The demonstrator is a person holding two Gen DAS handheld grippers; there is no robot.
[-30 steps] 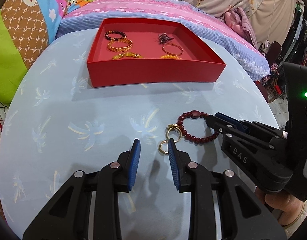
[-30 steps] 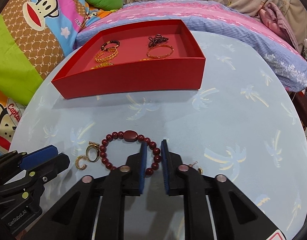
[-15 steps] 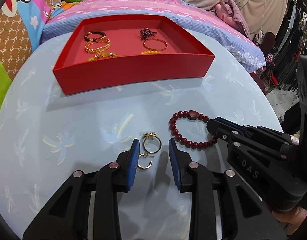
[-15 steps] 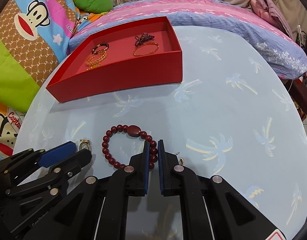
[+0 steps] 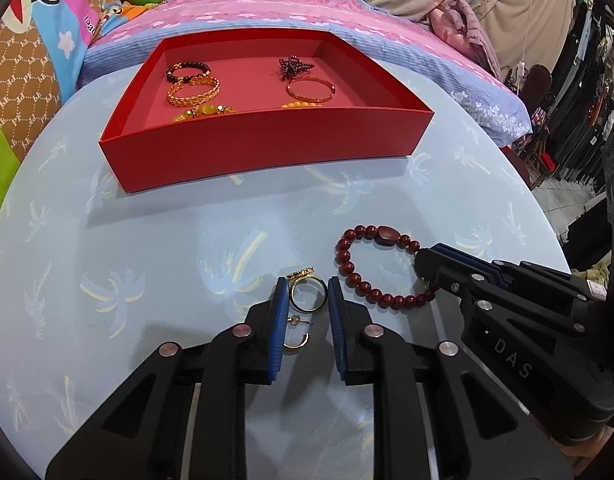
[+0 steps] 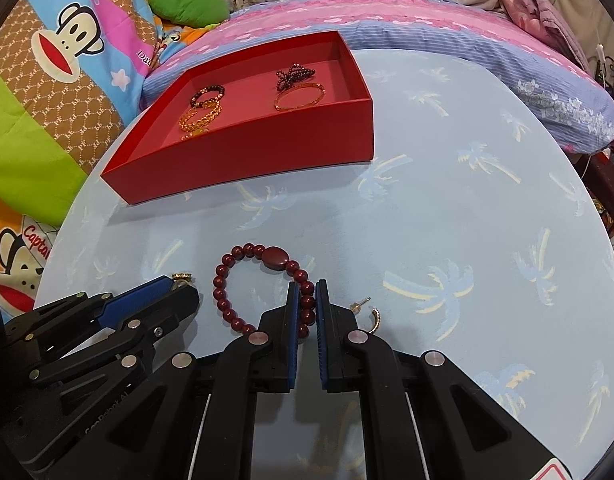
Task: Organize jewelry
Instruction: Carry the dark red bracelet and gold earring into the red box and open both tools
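1. Both tools have advanced: left tool [image 5: 307,300] now straddles the gold ring [image 5: 305,297], jaws apart.
2. Right tool [image 6: 306,310] nearly closed around the red bead bracelet [image 6: 263,284].
3. Six pieces sit in the red tray [image 5: 267,148]; bracelet, ring and earrings remain on the surface [image 6: 447,220].

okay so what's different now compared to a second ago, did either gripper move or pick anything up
The left gripper slid left from beside the gold ring and now straddles it and the hoop earring, jaws open and closed on neither. The right gripper has narrowed around the dark red bead bracelet, though a firm grip is not clear. The bracelet, the other earring and the red tray with its jewelry stayed put.
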